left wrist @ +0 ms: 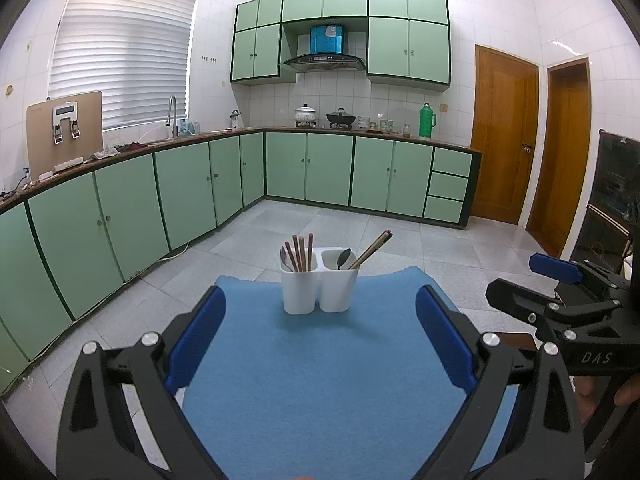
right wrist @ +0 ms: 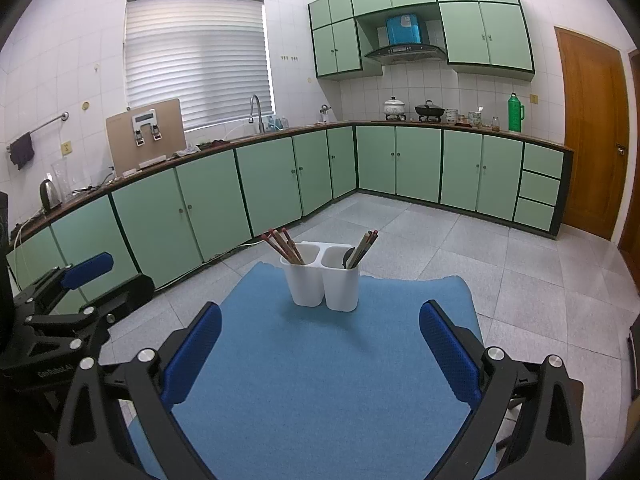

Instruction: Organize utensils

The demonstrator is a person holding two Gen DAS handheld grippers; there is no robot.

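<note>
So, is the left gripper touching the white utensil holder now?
Apart. In the left wrist view the open left gripper sits short of the white utensil holder, with bare blue mat between them.

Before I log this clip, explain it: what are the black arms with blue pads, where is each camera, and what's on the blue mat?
Those are two hand-held grippers, not a robot arm; a person carries one in each hand. Each picture comes from a fisheye camera on one gripper, looking along its jaws. The left gripper and right gripper are both open and hold nothing. Each also shows at the edge of the other's view. On the mat stands a white holder with two cups: chopsticks and a spoon in its left cup, more chopsticks and a dark spoon in its right.
</note>
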